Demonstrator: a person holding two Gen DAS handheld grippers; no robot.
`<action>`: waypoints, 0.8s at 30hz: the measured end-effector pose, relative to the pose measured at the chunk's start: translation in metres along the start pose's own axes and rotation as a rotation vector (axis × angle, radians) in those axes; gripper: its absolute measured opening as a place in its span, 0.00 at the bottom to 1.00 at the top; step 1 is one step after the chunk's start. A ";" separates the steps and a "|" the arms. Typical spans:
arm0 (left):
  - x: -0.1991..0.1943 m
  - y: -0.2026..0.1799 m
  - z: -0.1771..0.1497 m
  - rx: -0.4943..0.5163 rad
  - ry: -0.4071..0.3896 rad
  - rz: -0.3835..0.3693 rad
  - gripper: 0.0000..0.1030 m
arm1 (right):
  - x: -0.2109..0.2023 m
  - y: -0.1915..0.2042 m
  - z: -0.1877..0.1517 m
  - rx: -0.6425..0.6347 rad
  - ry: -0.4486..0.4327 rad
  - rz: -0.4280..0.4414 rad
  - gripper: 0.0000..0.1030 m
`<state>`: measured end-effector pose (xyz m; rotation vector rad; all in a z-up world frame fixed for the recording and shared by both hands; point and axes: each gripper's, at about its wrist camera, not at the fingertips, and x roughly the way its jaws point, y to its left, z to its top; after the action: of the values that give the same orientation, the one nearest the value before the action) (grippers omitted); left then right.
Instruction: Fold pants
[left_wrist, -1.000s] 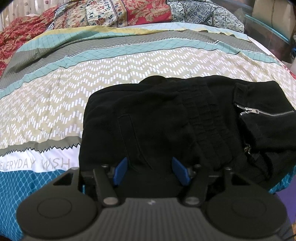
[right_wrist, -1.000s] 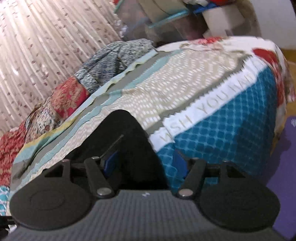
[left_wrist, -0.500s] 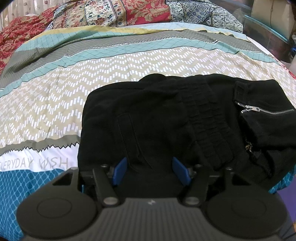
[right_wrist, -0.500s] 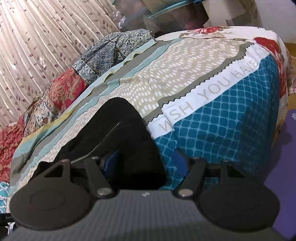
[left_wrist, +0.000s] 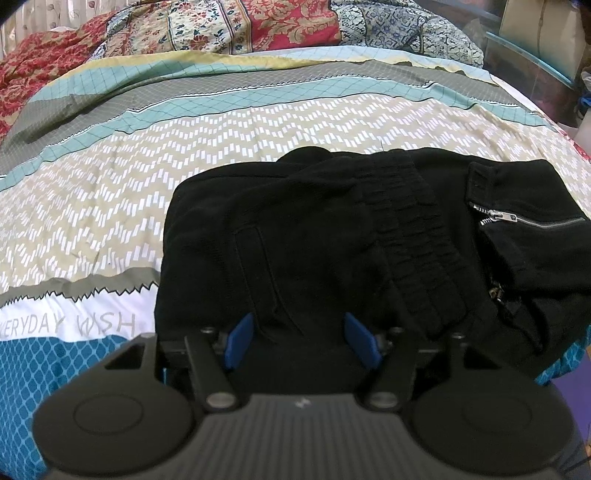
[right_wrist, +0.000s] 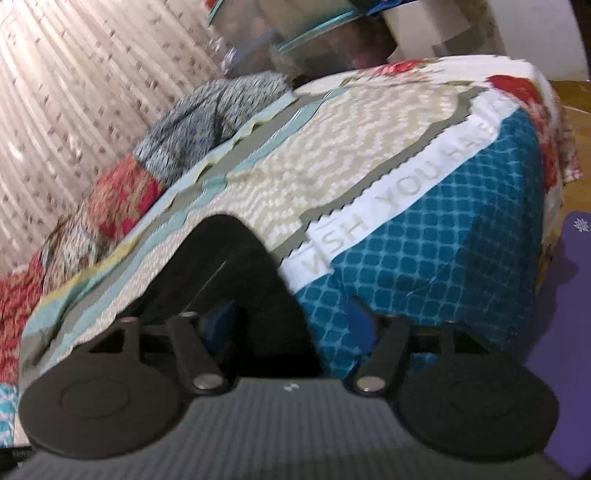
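Pants (left_wrist: 314, 240): black, already doubled into a thick bundle. Lay on the bed (left_wrist: 184, 155), across the zigzag band of the bedspread and down to the lower edge of the left wrist view. Showed a ribbed waistband (left_wrist: 413, 240) running down the middle right and a silver zipper (left_wrist: 532, 220) at the far right. Looked uneven there, with the right side lumpy and hanging toward the bed's edge.

Judged as late in the task: main folds apparently made, bundle not yet neat. Called next, most likely, for either a last fold across or a tidying of the loose zipper side, so a grip on one edge of the cloth by each gripper and a level lift to keep the layers from sliding apart.

Left gripper (left_wrist: 301, 339): blue pads (left_wrist: 240, 339) spread wide apart at the bottom centre, over the near edge of the bundle. Clamped nothing. Could not tell whether the pads brushed the cloth or hung just above it.

Right gripper (right_wrist: 291, 317): seen in a blurred view, pads also well apart and gripping nothing. Had the pants (right_wrist: 229, 266) as a dark hump at lower left, reaching in by the left pad, while the right pad stood over the blue diamond part of the bedspread. Contact with the cloth too blurred to call. Beyond, a pale curtain (right_wrist: 74, 92) at upper left.
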<state>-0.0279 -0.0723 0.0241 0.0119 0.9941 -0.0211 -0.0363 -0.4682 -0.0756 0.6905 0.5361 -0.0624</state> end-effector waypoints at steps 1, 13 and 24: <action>0.000 0.000 0.000 0.000 0.000 0.000 0.56 | 0.000 -0.002 0.001 0.009 -0.002 0.010 0.79; 0.000 0.000 0.000 -0.002 0.001 0.002 0.56 | 0.005 0.009 -0.003 -0.085 0.053 0.007 0.34; -0.011 0.013 0.006 -0.071 -0.028 -0.083 0.60 | -0.012 0.041 0.004 -0.158 0.005 0.027 0.17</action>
<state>-0.0292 -0.0595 0.0366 -0.0950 0.9666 -0.0622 -0.0358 -0.4405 -0.0426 0.5437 0.5305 0.0065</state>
